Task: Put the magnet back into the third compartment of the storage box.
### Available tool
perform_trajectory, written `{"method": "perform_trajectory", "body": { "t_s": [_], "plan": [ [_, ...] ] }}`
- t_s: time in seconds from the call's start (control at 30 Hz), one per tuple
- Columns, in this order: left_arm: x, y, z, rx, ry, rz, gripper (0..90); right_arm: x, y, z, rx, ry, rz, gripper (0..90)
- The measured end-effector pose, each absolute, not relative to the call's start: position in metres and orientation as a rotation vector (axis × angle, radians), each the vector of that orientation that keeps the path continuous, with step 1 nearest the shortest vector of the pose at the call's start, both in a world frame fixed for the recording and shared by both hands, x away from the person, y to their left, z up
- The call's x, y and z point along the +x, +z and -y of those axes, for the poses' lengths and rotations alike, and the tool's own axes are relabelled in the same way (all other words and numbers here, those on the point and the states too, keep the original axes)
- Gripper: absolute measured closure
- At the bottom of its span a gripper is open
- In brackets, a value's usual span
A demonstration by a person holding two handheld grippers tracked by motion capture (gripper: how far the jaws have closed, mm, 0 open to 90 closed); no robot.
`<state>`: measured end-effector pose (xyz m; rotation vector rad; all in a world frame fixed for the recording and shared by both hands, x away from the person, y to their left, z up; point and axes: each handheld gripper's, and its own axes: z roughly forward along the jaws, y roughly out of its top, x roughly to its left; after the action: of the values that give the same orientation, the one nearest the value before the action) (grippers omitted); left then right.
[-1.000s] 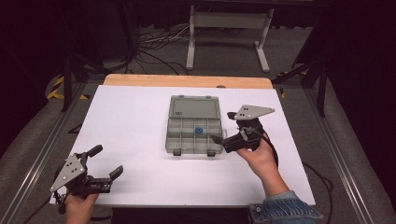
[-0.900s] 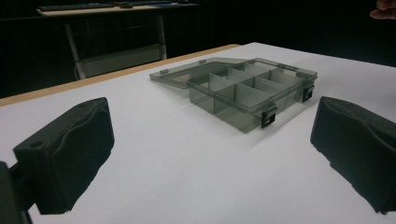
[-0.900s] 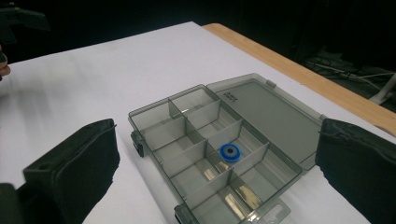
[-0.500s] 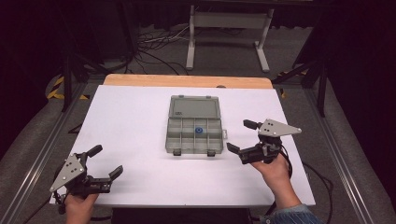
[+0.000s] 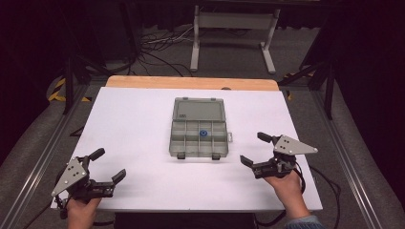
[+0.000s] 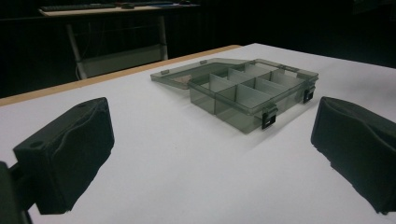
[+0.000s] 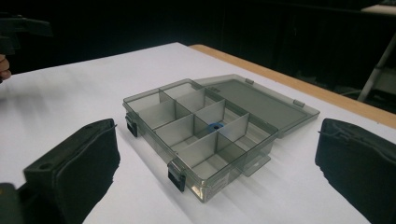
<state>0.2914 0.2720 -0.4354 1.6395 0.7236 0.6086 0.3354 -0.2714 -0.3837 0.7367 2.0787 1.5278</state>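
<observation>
A clear grey compartment box (image 5: pixel 198 136) lies open in the middle of the white table (image 5: pixel 138 119), its lid (image 5: pixel 199 109) folded flat toward the far side. A small blue ring (image 5: pixel 204 133) rests in one of the middle compartments; the right gripper view shows this blue ring (image 7: pixel 215 126) too. My left gripper (image 5: pixel 108 165) sits near the front left corner, open and holding nothing. Its view takes in the box (image 6: pixel 252 91) ahead. My right gripper (image 5: pixel 254 149) hovers open to the right of the box, a short way off, with nothing between its jaws.
A wooden strip (image 5: pixel 191 82) edges the table's far side. Beyond it stand a white metal frame (image 5: pixel 234 28) and cables (image 5: pixel 157 45) on the floor. Metal rails (image 5: pixel 43 157) run along both sides of the table.
My right gripper has drawn back from the box's right front corner, moving right and toward the table's front edge. The left gripper has stayed put.
</observation>
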Motion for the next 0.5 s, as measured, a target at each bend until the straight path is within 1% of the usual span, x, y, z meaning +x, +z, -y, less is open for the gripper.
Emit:
{"method": "perform_trajectory", "body": {
  "t_s": [0.5],
  "plan": [
    [0.292, -0.436, -0.271, 1.634, 0.607, -0.715, 0.1, 0.322, -0.414, 0.284, 0.712, 1.593, -1.995, 0.0]
  ]
}}
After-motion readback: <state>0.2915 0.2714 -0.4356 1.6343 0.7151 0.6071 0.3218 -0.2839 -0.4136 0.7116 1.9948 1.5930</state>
